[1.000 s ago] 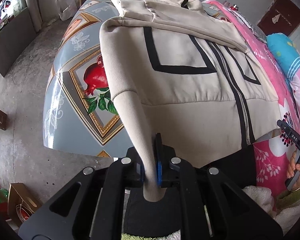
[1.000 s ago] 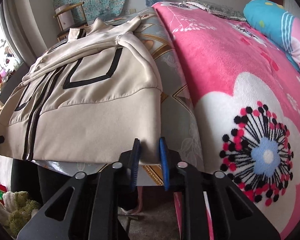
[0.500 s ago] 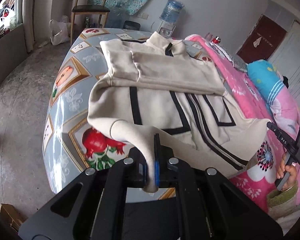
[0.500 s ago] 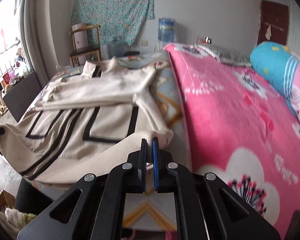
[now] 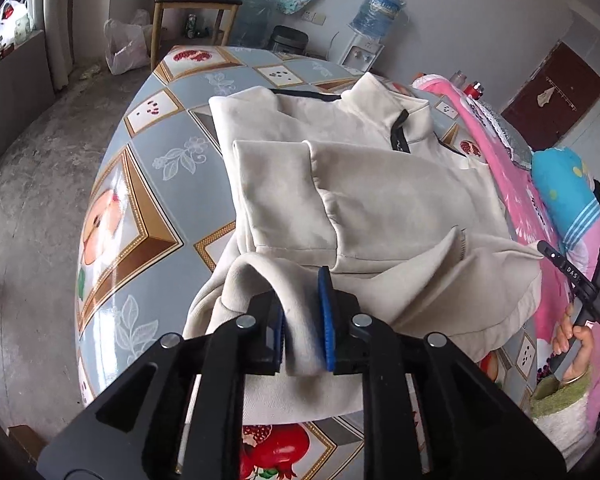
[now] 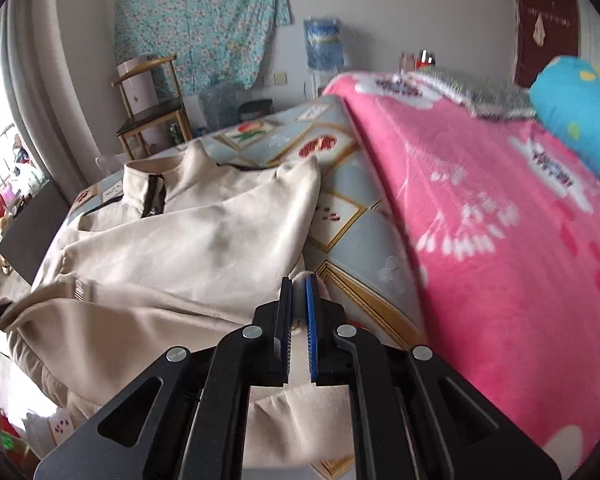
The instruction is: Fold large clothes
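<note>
The cream jacket (image 5: 364, 200) lies on the surface (image 5: 140, 184), which wears a glossy blue-grey cloth printed with gold-framed fruit panels. The jacket is a soft, matte knit with a stand-up collar edged in black and a dark zip at the neck. Its lower half is turned up over the chest, so a plain, pale underside faces up, and the ribbed hem forms a thick, rounded roll along the jacket's near edge.

The left claw (image 5: 302, 316) sits at the jacket's near left corner. Its black arms end in blue ridged pads, and a fold of the ribbed hem hangs between them; the jaws are opening, and the right pad looks to stand a little off the cloth.

The right claw (image 6: 299, 312) is at the jacket's near right corner, with a thin pinch of cream fabric between its blue pads. Its jaws stand only narrowly apart and are opening too, with the fabric still touching the pads.

To the right of the jacket a fluffy pink blanket (image 6: 500, 240) with white flower shapes covers the rest of the surface. Beyond the jacket's collar stand a wooden chair (image 6: 152, 112) and a blue water bottle (image 6: 324, 44) on its dispenser.
</note>
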`<state>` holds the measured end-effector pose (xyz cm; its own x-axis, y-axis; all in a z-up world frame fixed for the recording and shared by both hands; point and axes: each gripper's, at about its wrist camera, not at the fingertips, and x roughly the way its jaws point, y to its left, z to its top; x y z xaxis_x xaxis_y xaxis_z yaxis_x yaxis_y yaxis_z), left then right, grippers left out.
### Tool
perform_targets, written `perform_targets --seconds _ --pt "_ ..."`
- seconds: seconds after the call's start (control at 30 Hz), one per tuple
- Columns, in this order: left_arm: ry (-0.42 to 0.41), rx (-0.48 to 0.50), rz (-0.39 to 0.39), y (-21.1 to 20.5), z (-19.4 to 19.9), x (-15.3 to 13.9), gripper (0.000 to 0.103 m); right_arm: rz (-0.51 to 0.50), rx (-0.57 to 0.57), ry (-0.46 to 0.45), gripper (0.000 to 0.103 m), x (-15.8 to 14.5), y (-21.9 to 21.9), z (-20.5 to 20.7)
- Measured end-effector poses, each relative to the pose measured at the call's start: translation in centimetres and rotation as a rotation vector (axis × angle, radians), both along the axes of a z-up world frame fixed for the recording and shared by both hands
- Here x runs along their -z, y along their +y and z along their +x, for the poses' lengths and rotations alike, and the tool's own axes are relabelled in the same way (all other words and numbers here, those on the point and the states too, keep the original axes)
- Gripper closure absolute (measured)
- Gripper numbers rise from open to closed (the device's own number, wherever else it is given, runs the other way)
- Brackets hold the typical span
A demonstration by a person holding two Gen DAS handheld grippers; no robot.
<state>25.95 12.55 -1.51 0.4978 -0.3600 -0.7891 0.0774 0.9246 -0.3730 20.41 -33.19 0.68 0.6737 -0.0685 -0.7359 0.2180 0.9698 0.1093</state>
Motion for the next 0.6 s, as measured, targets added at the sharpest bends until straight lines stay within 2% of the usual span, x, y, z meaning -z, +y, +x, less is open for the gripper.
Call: perform_targets --seconds 0.03,0.07,0.1,0.13,0.17,0.2,0.33,0.43,0.5,0.6 --pt "0.005 -0.011 -0.003 0.2 0.1 0.3 0.084 -0.003 0.006 0.005 0.088 0.3 -0.1 0.1" --pt "0.005 -0.018 -0.011 0.4 0.0 0.4 0.081 -0.004 0.013 0.003 0.078 0.5 -0.1 0.1" --pt "0.005 -0.02 -0.023 0.6 -0.1 0.5 0.073 -0.004 0.024 -0.003 0.065 0.6 -0.2 0.0" --pt "-0.002 -0.028 -0.026 0.9 -0.3 0.4 0.067 -0.005 0.034 -0.007 0.06 0.6 -0.4 -0.1" --pt "-0.017 -0.045 -0.012 1.2 -0.5 0.2 0.053 -0.005 0.042 -0.01 0.056 0.6 -0.5 -0.4" --pt "-0.046 -0.073 0.018 1.6 -0.9 -0.3 0.046 0.0 0.046 -0.011 0.055 0.5 -0.7 -0.8" --pt "-0.098 -0.117 0.014 3.2 -2.7 -2.2 0.045 0.026 0.067 -0.016 0.048 -0.3 -1.2 -2.6" --pt "-0.107 -0.105 -0.007 3.1 -4.7 -2.6 0.043 0.063 0.074 -0.024 0.038 -0.7 -1.2 -4.9" --pt "-0.094 -0.08 -0.038 2.5 -6.3 -2.2 0.043 0.107 0.069 -0.011 0.032 -0.3 -0.9 -6.5" --pt "-0.067 -0.067 -0.123 2.0 -8.8 -0.8 0.04 0.161 0.056 0.058 0.031 1.5 -0.2 -8.5"
